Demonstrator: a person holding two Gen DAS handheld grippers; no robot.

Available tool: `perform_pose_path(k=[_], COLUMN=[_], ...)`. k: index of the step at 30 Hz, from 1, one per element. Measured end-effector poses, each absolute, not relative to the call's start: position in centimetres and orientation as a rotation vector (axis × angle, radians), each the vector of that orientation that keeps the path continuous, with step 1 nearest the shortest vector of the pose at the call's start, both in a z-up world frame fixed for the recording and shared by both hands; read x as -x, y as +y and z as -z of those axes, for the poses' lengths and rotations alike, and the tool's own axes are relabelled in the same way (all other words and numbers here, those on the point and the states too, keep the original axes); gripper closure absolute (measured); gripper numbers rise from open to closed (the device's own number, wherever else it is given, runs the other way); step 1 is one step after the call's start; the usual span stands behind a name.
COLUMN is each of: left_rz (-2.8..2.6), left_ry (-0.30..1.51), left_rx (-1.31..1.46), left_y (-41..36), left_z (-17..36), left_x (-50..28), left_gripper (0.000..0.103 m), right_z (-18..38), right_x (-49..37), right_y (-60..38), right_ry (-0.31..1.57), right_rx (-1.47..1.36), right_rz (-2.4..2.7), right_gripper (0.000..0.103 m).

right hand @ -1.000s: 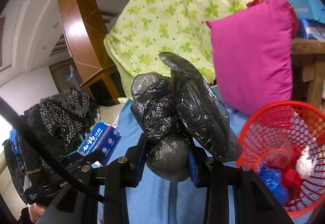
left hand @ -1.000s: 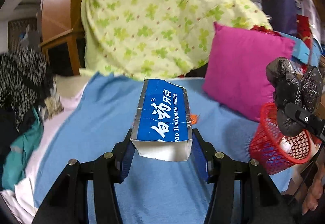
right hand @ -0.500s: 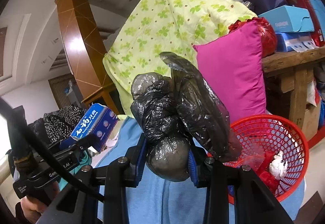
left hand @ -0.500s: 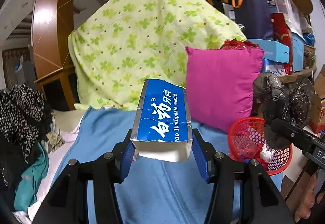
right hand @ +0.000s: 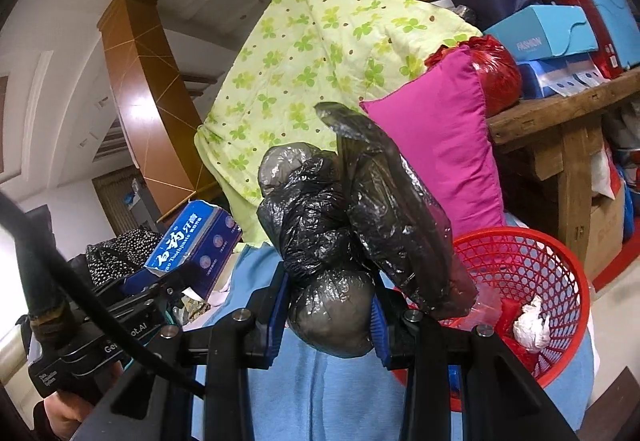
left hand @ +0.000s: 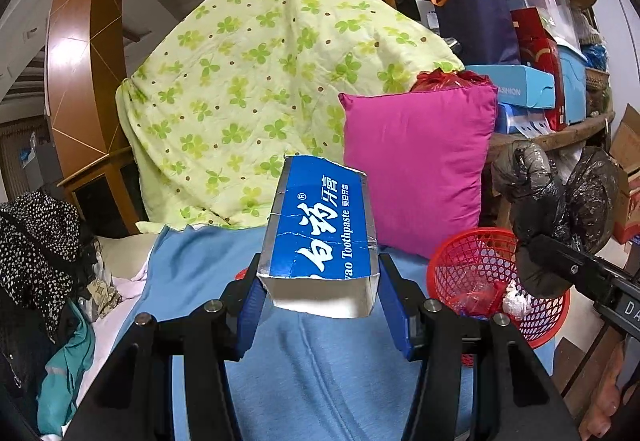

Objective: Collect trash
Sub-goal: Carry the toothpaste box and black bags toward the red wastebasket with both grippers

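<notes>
the left gripper pinches a blue toothpaste box, creased, silver-edged, its near end torn open; the right gripper clamps a crumpled black plastic bag, glossy and knotted, beside the red mesh basket on the blue sheet.

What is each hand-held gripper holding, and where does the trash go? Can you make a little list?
left hand-held gripper: shut on the blue toothpaste box, held up over the blue sheet
right hand-held gripper: shut on the black plastic bag, crumpled, bulging above the fingers
trash bin: red mesh basket, to the right on the blue sheet
in the basket: white crumpled paper and red wrappers
behind: pink pillow and green clover blanket
</notes>
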State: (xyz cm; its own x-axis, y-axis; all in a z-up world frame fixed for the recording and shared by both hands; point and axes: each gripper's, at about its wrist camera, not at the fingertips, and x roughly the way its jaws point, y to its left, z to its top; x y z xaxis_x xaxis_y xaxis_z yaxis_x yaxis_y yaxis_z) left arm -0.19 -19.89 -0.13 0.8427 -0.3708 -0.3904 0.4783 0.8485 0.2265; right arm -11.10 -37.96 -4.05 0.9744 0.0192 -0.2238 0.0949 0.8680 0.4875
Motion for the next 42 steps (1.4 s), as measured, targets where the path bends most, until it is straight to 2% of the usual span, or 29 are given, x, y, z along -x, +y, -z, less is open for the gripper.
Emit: perform_pose_path(k=[42], left_rz=[0.557], left_ry=[0.347], left_rx=[-0.395], left_y=[-24.9], left_z=[0.7], left_x=[1.0], left_gripper=[0.047], right_z=[4.5], right_x=[14.2], right_y=[-40.5], right_ry=[0.193], right_rx=[-0.583], right_rz=[0.118], right_gripper=[0.065])
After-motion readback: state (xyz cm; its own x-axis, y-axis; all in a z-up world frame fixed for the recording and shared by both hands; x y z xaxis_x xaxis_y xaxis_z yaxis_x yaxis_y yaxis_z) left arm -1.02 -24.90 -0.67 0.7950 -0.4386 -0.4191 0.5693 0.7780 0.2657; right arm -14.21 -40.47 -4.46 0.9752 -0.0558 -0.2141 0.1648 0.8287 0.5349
